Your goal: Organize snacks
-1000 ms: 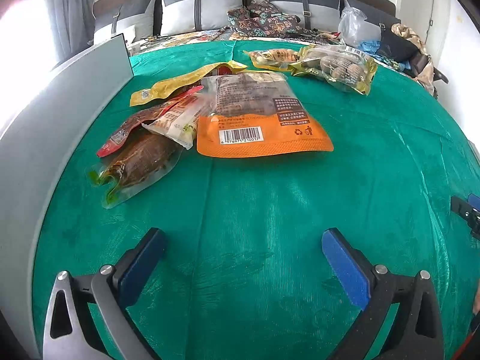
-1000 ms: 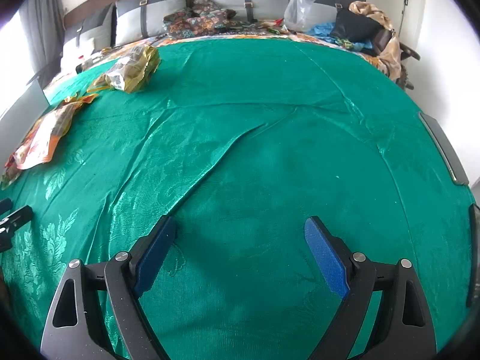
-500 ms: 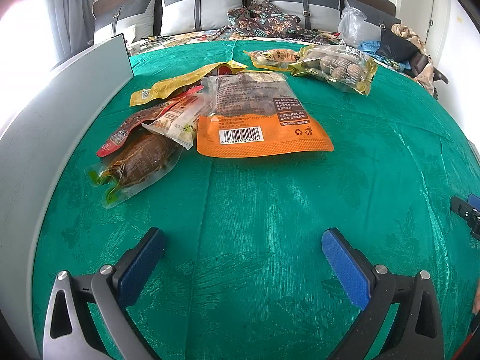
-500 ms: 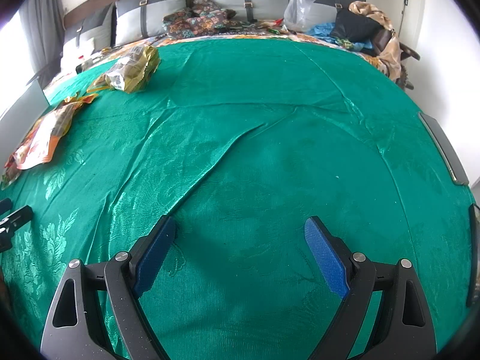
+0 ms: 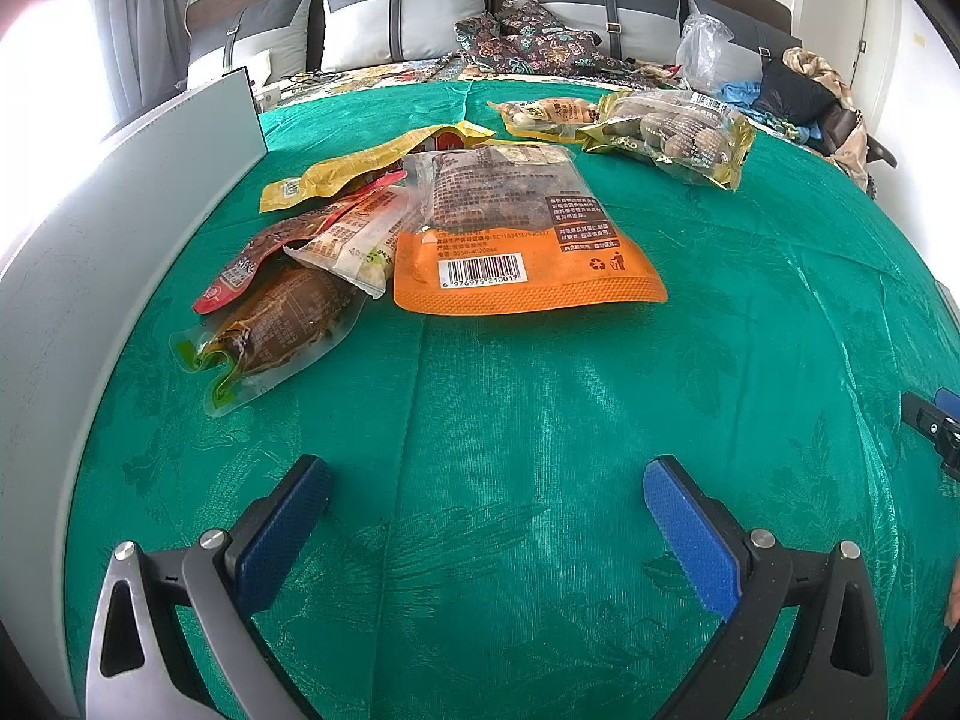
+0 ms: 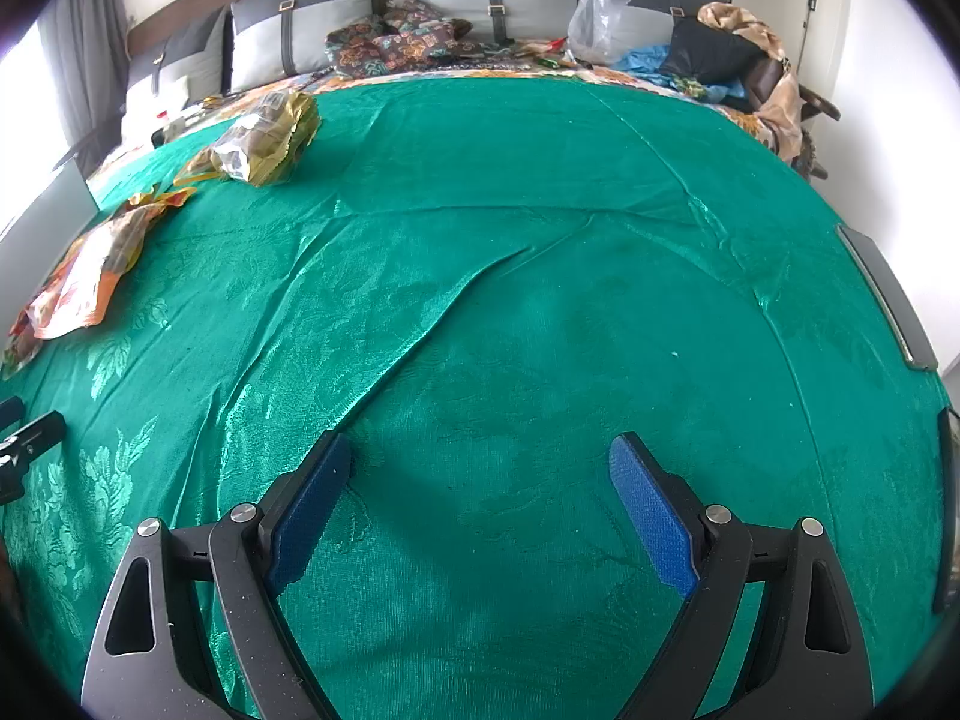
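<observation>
Several snack packs lie on a green cloth (image 5: 510, 420). An orange-edged pouch (image 5: 516, 228) lies ahead of my left gripper (image 5: 486, 480), which is open and empty, short of the packs. Left of the pouch are a white pack (image 5: 360, 240), a red pack (image 5: 264, 252), a clear pack of brown food (image 5: 270, 330) and a yellow pack (image 5: 366, 162). Farther back lie a gold bag of round snacks (image 5: 678, 132) and a small yellow pack (image 5: 546, 114). My right gripper (image 6: 480, 456) is open and empty over bare cloth, with the snacks far to its left; the orange pouch (image 6: 84, 282) and gold bag (image 6: 264, 138) show there.
A grey upright panel (image 5: 120, 228) runs along the left edge of the cloth. Pillows (image 5: 408, 18), patterned fabric and bags lie at the back. A dark grey edge piece (image 6: 888, 294) lies at the right side. The cloth has a long crease (image 6: 432, 312) in its middle.
</observation>
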